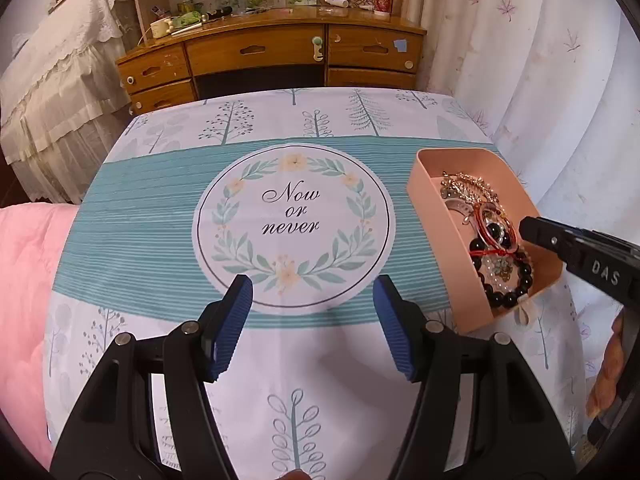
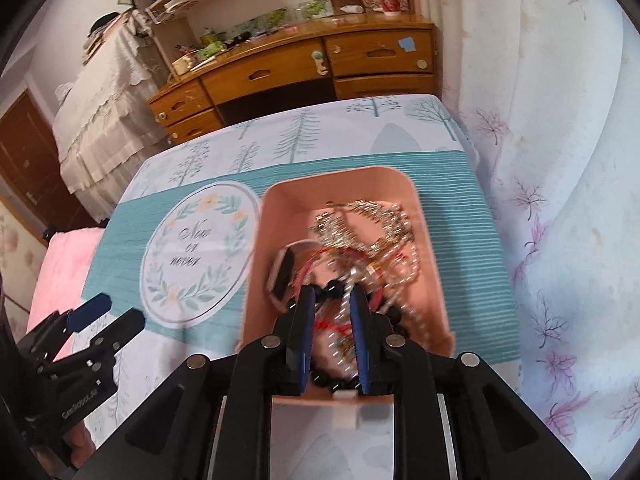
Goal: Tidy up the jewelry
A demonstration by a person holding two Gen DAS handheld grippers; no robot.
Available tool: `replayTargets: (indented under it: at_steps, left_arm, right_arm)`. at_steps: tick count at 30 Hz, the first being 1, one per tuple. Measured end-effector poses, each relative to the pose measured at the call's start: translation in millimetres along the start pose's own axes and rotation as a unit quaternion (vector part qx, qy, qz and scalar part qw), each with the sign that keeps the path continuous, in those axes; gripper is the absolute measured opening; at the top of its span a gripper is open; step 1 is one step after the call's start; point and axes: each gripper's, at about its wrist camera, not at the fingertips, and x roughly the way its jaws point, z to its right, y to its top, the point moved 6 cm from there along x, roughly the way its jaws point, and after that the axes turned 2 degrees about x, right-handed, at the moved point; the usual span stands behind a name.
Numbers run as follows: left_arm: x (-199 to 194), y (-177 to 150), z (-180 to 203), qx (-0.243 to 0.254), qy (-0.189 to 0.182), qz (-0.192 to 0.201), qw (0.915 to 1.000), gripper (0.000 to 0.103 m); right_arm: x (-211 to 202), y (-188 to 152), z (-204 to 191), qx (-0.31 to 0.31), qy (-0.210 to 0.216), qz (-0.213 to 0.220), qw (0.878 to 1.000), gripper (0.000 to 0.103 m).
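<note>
A pink box (image 1: 424,196) stands on the right of the table, holding a tangle of jewelry: a gold chain (image 1: 466,186), a red string bracelet (image 1: 494,224) and a black bead bracelet (image 1: 516,280). In the right wrist view the box (image 2: 280,200) is just below my right gripper (image 2: 332,296), whose blue fingers are partly open above the beads and red string (image 2: 328,324), holding nothing that I can see. My left gripper (image 1: 312,292) is open and empty over the tablecloth, left of the box. It also shows in the right wrist view (image 2: 108,312).
The table has a blue and white tablecloth (image 1: 160,216) with a "Now or never" wreath. A wooden desk (image 1: 260,52) stands behind it. White curtains (image 1: 540,80) hang on the right. A pink blanket (image 1: 28,280) lies on the left.
</note>
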Motion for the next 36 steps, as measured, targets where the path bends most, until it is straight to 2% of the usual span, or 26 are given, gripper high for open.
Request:
replayTargets:
  at_steps: [5, 9, 16, 22, 26, 28, 36]
  left_arm:
    - [-10, -15, -5, -0.007, 0.000, -0.001, 1.0000, 0.060]
    - [-20, -33, -12, -0.006, 0.014, 0.008, 0.9999, 0.060]
    - [-36, -73, -26, -0.029, 0.034, 0.005, 0.9990, 0.060]
    - [-46, -100, -29, -0.060, 0.024, -0.005, 0.9979, 0.060]
    - [-56, -102, -24, -0.062, 0.022, 0.008, 0.9978, 0.060]
    - [-61, -100, -20, -0.058, 0.023, 0.018, 0.9979, 0.060]
    - [-73, -98, -9, -0.051, 0.015, 0.032, 0.9981, 0.060]
  right_arm:
    - [-14, -18, -26, -0.019, 0.014, 0.011, 1.000, 0.018]
    - [-24, -38, -49, -0.039, 0.018, 0.025, 0.999, 0.028]
    - [-30, -83, -74, -0.049, 0.027, 0.029, 0.998, 0.028]
    - [-46, -109, -83, -0.058, 0.021, 0.045, 0.997, 0.028]
    - [-55, -121, -91, -0.065, 0.028, 0.042, 0.997, 0.032]
    - [-61, -124, -92, -0.065, 0.030, 0.046, 0.996, 0.038]
    - [-75, -126, -94, -0.072, 0.025, 0.062, 0.995, 0.039]
